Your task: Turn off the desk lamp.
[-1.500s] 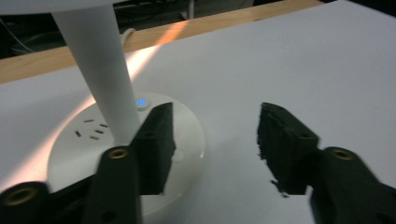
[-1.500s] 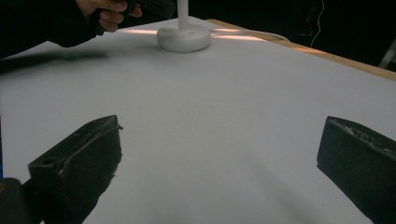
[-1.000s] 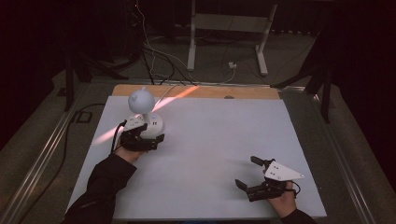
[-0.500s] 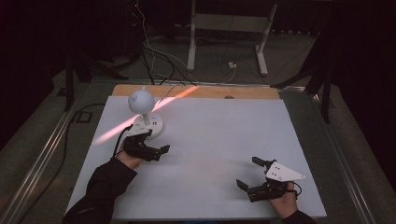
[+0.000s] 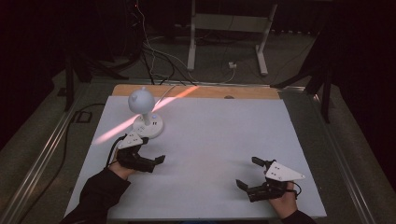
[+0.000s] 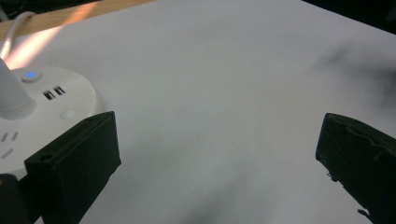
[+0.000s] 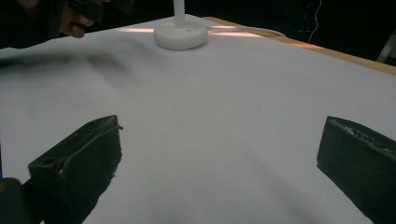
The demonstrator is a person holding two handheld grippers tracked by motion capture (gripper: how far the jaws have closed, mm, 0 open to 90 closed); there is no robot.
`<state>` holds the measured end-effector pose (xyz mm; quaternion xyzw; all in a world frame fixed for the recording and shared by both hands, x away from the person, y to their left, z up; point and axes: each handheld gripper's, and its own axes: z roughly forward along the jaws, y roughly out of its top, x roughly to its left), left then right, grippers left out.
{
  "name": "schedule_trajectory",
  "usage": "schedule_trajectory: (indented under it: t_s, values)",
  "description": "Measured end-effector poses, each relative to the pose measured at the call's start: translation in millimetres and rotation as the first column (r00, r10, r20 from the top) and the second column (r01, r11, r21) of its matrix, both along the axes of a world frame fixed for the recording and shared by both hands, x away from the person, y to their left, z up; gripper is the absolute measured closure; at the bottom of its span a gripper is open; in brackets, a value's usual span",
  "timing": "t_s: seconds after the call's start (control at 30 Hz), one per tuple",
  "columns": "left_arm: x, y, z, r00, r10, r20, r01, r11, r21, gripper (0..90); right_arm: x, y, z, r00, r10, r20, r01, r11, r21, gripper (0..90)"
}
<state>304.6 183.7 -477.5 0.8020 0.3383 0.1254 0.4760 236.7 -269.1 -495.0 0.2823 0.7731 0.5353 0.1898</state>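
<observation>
A white desk lamp [image 5: 147, 125] with a round base and a ball-shaped head stands at the far left of the white tabletop [image 5: 215, 135]. A small blue light glows on the lamp base [image 6: 46, 95]. My left gripper [image 5: 152, 151] lies just in front of that base, apart from it; its jaws have just been opening and stand open [image 6: 218, 125] over bare table, with nothing between them. My right gripper [image 5: 246, 171] rests near the front right edge, open [image 7: 222, 126] and empty, facing the lamp base [image 7: 180, 35] across the table.
A wooden strip [image 5: 243, 92] runs along the table's far edge, crossed by a pink streak of light. The lamp's white cord [image 6: 11, 32] leads off the back. A white metal stand [image 5: 226, 28] and cables sit on the dark floor behind.
My left gripper has drawn back from the lamp base toward the table's front edge, and its jaws now stand apart. The lamp and the right gripper have stayed in place.
</observation>
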Motion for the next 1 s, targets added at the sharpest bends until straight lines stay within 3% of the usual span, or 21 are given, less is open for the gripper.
schedule_trajectory:
  t_s: [0.17,0.57,0.67,1.0]
  values:
    - [-11.6,1.7,-3.2,0.9998,-0.021,-0.006,0.021,0.9997,-0.013,0.5,0.1,0.0,0.0,1.0,0.001,0.0,-0.001,1.0,-0.001,0.0]
    - [-35.8,1.2,-14.4,0.9985,-0.055,0.005,0.055,0.9982,0.022,0.5,0.0,0.9,0.0,1.0,0.004,-0.001,-0.004,1.0,-0.005,0.0]
    - [-40.1,1.3,-19.5,0.9987,-0.051,0.008,0.051,0.9987,0.003,0.5,0.1,1.0,-0.1,1.0,0.004,-0.001,-0.004,1.0,-0.006,0.0]
    - [-40.4,-2.3,-27.3,0.9962,-0.087,0.013,0.087,0.9962,-0.001,0.5,0.2,1.3,-0.2,1.0,0.007,-0.002,-0.007,1.0,-0.008,0.0]
